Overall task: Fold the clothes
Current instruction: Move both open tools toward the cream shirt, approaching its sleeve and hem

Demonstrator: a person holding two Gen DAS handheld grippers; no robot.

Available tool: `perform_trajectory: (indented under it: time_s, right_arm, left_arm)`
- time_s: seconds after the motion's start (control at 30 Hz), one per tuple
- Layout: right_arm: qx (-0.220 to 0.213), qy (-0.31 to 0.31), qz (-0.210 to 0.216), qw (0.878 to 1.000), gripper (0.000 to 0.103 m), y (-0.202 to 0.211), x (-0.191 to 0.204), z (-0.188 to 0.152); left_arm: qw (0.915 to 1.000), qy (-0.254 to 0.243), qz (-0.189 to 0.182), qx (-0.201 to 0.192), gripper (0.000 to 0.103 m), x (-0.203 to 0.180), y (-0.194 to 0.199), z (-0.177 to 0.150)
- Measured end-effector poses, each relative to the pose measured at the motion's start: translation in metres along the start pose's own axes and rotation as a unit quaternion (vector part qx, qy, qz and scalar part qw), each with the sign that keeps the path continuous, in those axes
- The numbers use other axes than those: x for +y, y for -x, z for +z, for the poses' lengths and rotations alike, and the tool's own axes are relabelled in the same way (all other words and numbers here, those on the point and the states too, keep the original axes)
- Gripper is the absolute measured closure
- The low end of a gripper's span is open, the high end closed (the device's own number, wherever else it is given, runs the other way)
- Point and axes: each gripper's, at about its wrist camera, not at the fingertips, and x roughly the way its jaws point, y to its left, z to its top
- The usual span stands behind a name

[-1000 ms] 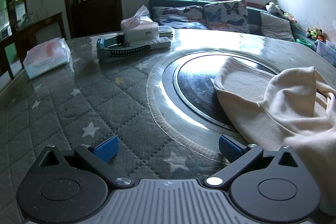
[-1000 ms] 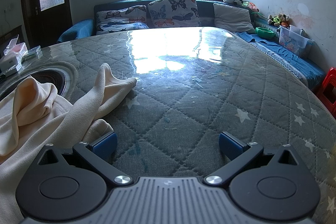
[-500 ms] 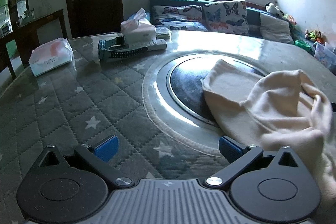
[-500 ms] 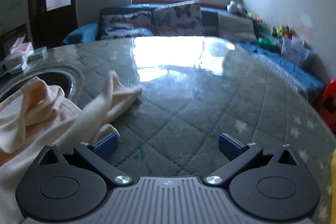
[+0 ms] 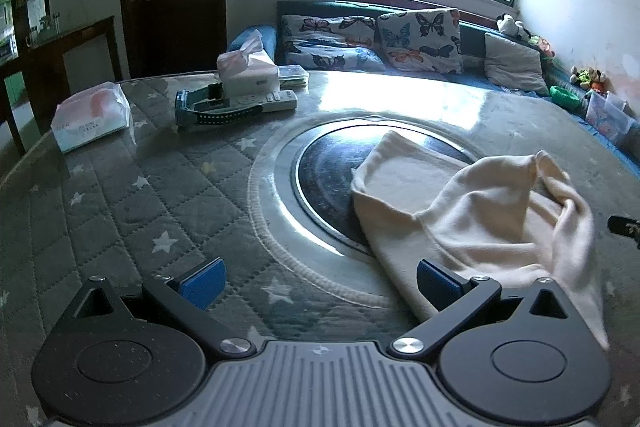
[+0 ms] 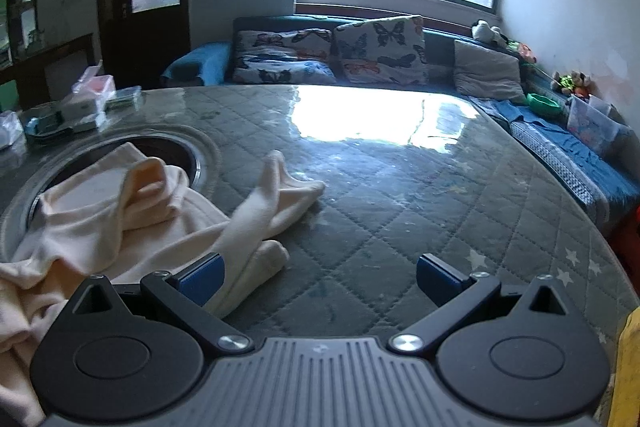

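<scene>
You worked at a large round table point(image 5: 120, 195) covered with a grey quilted, star-printed cloth under a glossy clear sheet, with a dark circular glass inset ringed in metal point(image 5: 328, 163) at its middle. A bench sofa with butterfly-print cushions point(image 6: 332, 55) ran along the far wall under the bright window.

The cream-coloured soft knit garment point(image 5: 472, 211) lay crumpled on the table, one flat part reaching over the right side of the dark inset and the rest heaped toward your right. In the right wrist view the same garment point(image 6: 120, 203) filled the left foreground, with one narrow sleeve-like part draped forward onto the quilted cloth and its end pointing toward the window.

Your left gripper point(image 5: 318, 279) had its blue-padded fingers spread wide with nothing between them; the right-hand pad point(image 5: 438, 285) sat at the garment's near edge, whether touching it I cannot tell. Your right gripper point(image 6: 318, 277) was likewise wide open and empty, its left-hand pad point(image 6: 202, 277) right against the folded cloth.

At the far left of the table were a white plastic-wrapped tissue pack point(image 5: 92, 115), a white tissue box with a tissue sticking up point(image 5: 246, 73), a white remote control point(image 5: 266, 101) and a teal and black tool point(image 5: 212, 109) beside it.
</scene>
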Motion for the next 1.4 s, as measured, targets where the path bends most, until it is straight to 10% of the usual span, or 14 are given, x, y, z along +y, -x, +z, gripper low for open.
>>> perform_trajectory:
  time_s: [1.4]
  right_arm:
    - [-0.007,0.075,0.091,0.993,0.0,0.04,0.068,0.006]
  left_arm:
    - [0.9993,-0.024,-0.022,0.021,0.0,-0.032,0.007,0.007]
